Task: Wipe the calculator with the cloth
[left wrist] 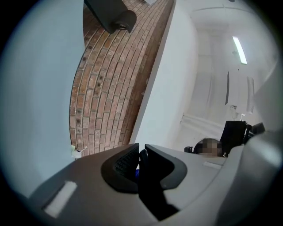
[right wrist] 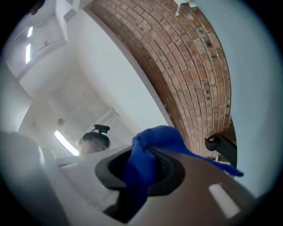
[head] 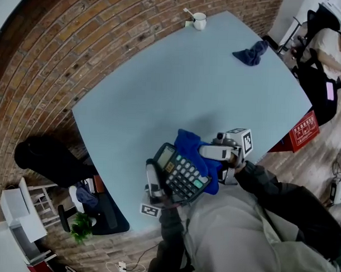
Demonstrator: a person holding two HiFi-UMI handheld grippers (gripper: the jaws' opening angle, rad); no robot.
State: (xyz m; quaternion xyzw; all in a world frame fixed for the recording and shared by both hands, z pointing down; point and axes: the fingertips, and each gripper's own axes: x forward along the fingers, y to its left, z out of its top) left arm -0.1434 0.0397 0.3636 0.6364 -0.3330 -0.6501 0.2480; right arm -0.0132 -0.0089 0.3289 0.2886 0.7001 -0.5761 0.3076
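Note:
A black calculator (head: 180,172) with pale keys and a green display is held up over the near edge of the light blue table (head: 178,88). My left gripper (head: 156,189) is shut on its lower left edge; in the left gripper view that gripper (left wrist: 140,165) has the dark edge of the calculator (left wrist: 147,183) pinched between its jaws. A bright blue cloth (head: 193,153) lies bunched over the calculator's upper right side. My right gripper (head: 208,152) is shut on it. In the right gripper view the cloth (right wrist: 154,137) fills that gripper (right wrist: 141,170) and spills out above it.
A second, dark blue cloth (head: 250,53) lies crumpled at the table's far right. A white cup (head: 199,20) stands at the far edge. A brick wall (head: 78,46) runs along the left. A red box (head: 304,130) and a seated person (head: 330,49) are to the right.

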